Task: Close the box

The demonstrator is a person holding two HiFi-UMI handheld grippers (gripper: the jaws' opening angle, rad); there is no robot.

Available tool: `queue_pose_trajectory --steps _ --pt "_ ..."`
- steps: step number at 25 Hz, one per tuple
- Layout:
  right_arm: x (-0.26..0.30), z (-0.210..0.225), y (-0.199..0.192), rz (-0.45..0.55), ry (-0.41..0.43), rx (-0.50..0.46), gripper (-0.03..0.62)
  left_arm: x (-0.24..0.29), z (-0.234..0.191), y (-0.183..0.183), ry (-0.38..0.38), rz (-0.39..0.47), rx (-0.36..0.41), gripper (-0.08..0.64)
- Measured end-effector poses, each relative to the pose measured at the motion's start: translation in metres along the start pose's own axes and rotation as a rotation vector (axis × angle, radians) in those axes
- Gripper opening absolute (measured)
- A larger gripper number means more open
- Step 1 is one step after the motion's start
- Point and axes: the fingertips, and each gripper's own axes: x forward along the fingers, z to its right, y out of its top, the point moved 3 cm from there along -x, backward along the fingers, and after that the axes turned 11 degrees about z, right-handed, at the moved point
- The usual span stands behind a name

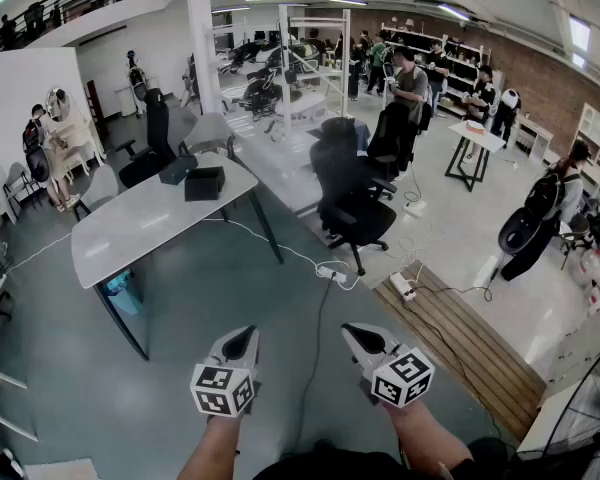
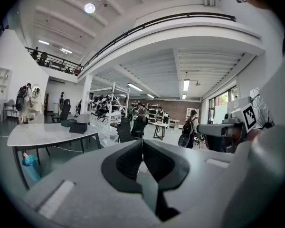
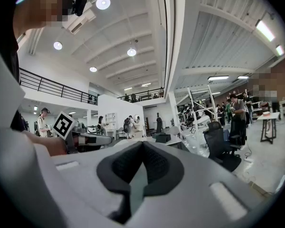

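A: Where do we see the box?
B: The black rectangular box (image 1: 204, 183) sits on the white rounded table (image 1: 130, 233), well apart from us.
A: And our tools?
B: We hold the grey left gripper (image 1: 242, 340) and grey right gripper (image 1: 361, 336) side by side above the grey floor (image 1: 100, 388), each with jaws pressed together on nothing

left gripper (image 2: 142, 143) with jaws together, empty, white table (image 2: 35, 135) at left, seemingly a dark box (image 2: 78, 127) on it

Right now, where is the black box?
Head view, upper left: the black box sits at the white table's far end, beside another dark item.
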Motion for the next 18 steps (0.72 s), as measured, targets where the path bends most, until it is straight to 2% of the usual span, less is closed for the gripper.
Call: queue_pose_trajectory --steps 14,18 --pt "0.009 0.033 0.001 0.041 0.040 0.018 0.002 0.031 0.007 0.007 0.024 0.005 0.016 0.014" --pt "0.000 0.046 -0.006 0.023 0.034 0.035 0.003 0.038 0.015 0.007 0.038 -0.003 0.021 0.014"
